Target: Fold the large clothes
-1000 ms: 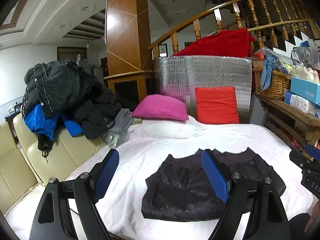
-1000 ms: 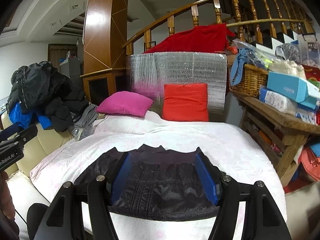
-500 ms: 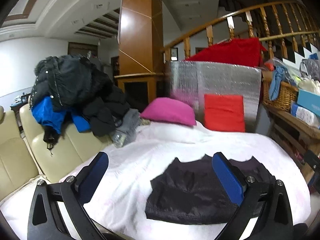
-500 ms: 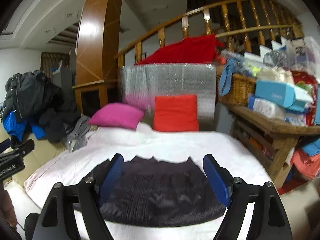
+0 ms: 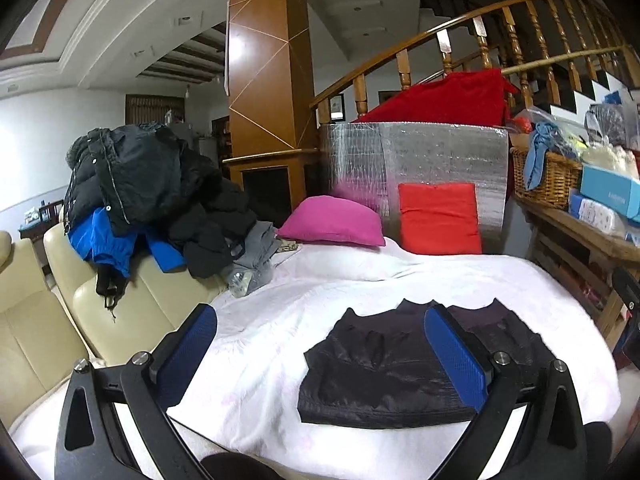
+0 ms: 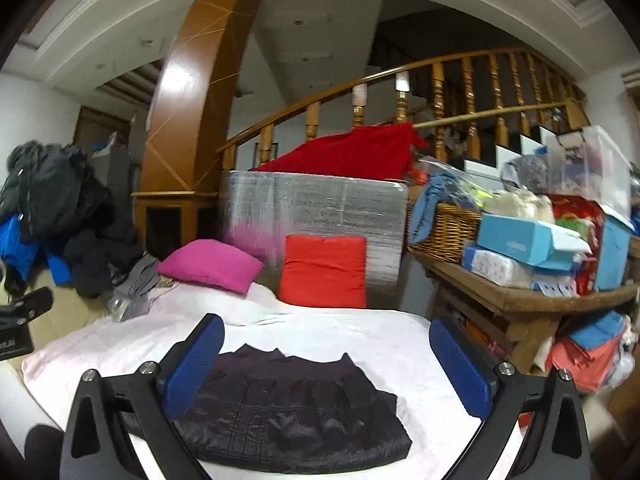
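A black padded garment (image 5: pixel 384 376) (image 6: pixel 296 404) lies folded into a flat rectangle on the white blanket (image 5: pixel 280 320) (image 6: pixel 340 332). My left gripper (image 5: pixel 320 340) hangs open above the blanket to the garment's left; its right blue pad (image 5: pixel 456 356) overlaps the garment in view without touching it. My right gripper (image 6: pixel 324 360) is held over the garment with its jaws still opening wide, nothing pressed between the blue pads (image 6: pixel 192 364). A heap of dark and blue coats (image 5: pixel 136 196) (image 6: pixel 52 216) rests on the cream sofa back.
Pink cushion (image 5: pixel 332 226) and red cushion (image 5: pixel 440 218) lean at the blanket's far end before a silver foil panel (image 5: pixel 420 168). A wooden shelf (image 6: pixel 520 292) with a wicker basket (image 6: pixel 444 232) and boxes stands right. Cream sofa (image 5: pixel 48 320) lies left.
Both grippers opened wider and drew back and up from the folded garment, which stays flat on the blanket. The right view tilted upward.
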